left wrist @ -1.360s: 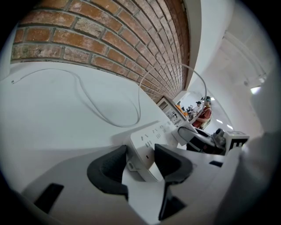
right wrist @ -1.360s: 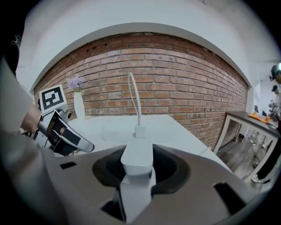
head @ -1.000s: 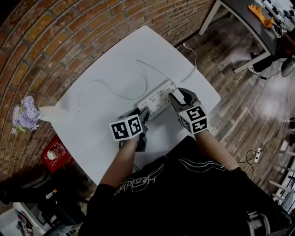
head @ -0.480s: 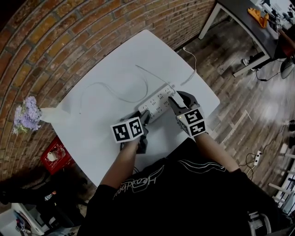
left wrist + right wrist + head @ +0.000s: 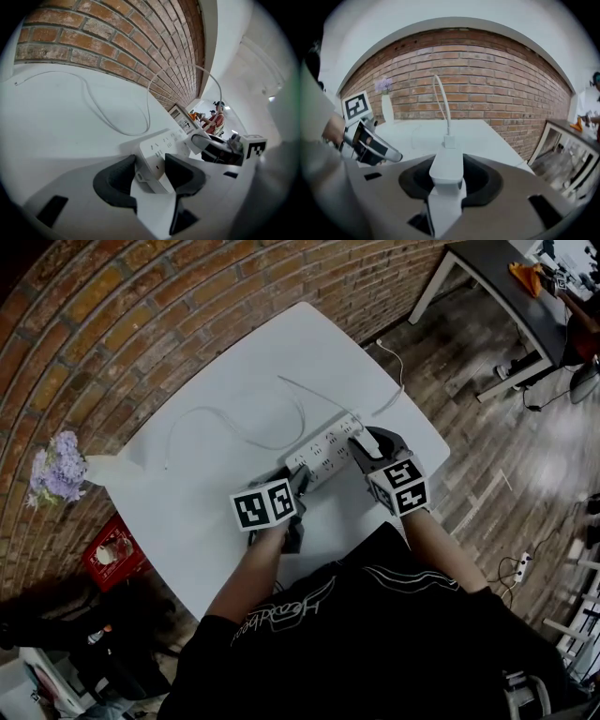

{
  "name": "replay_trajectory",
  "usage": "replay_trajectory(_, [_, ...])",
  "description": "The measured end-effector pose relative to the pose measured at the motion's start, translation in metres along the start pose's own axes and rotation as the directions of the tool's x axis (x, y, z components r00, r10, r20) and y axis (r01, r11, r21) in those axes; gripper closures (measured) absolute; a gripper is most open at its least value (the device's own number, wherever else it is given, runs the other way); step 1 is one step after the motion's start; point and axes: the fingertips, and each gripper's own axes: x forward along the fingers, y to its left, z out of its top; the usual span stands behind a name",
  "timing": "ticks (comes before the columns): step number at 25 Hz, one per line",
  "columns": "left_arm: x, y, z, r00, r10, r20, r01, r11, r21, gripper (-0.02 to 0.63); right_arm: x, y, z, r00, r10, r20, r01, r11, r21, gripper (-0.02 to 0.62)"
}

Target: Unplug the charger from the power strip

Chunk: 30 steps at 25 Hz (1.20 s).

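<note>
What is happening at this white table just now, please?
A person stands at the table with a gripper in each hand. The left gripper is clamped on the near end of the power strip, bracing it. The right gripper is closed on the charger at the strip's other end, with its thin cable rising from the top. These views do not show whether the plug has come free of the socket.

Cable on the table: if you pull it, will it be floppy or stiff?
Probably floppy: the cable lies in loose curves on the table. Likely a bit springy too, since it arches up from the charger instead of drooping. It looks thin, so it should be light and drag along easily.
</note>
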Motion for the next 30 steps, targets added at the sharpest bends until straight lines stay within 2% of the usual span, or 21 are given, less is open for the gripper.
replay_trajectory(2, [0.0, 0.0, 0.0, 1.0, 0.006, 0.003, -0.006, 1.0, 0.008, 0.405, 0.0, -0.004, -0.001, 1.0, 0.003, 0.007, -0.003, 0.999, 0.048, 0.477])
replay_trajectory(8, [-0.001, 0.0, -0.001, 1.0, 0.007, 0.003, -0.007, 1.0, 0.008, 0.405, -0.003, -0.001, 0.0, 1.0, 0.013, -0.006, -0.012, 0.998, 0.063, 0.477])
replay_trajectory(10, [0.0, -0.001, 0.0, 1.0, 0.007, 0.002, -0.007, 1.0, 0.004, 0.405, -0.003, 0.0, 0.003, 1.0, 0.013, -0.006, -0.013, 1.0, 0.014, 0.477])
replay_trajectory(12, [0.001, -0.001, 0.001, 1.0, 0.011, 0.004, -0.011, 1.0, 0.005, 0.405, -0.005, 0.002, 0.016, 1.0, 0.001, 0.023, 0.001, 0.996, -0.085, 0.477])
replay_trajectory(14, [0.001, -0.001, 0.002, 1.0, 0.014, 0.008, -0.014, 1.0, 0.007, 0.405, -0.011, 0.0, 0.038, 0.997, -0.001, 0.081, 0.009, 0.995, -0.098, 0.477])
replay_trajectory(17, [0.001, 0.0, 0.001, 1.0, 0.013, 0.007, -0.013, 1.0, 0.002, 0.405, -0.021, -0.01, 0.063, 0.989, 0.014, 0.145, -0.015, 1.0, 0.008, 0.477])
replay_trajectory(21, [0.001, 0.0, 0.002, 1.0, -0.016, -0.006, 0.016, 0.999, -0.029, 0.405, -0.029, -0.015, 0.065, 0.986, 0.059, 0.157, -0.083, 0.985, 0.152, 0.477])
replay_trajectory(25, [-0.01, 0.006, 0.0, 0.999, -0.041, -0.005, 0.04, 0.991, -0.128, 0.417, -0.036, -0.003, 0.059, 0.964, 0.181, 0.193, -0.237, 0.916, 0.324, 0.477])
replay_trajectory(30, [-0.051, -0.001, 0.007, 0.99, -0.102, 0.096, 0.121, 0.971, -0.206, 0.417, -0.059, 0.01, 0.056, 0.935, 0.266, 0.235, -0.345, 0.836, 0.427, 0.477])
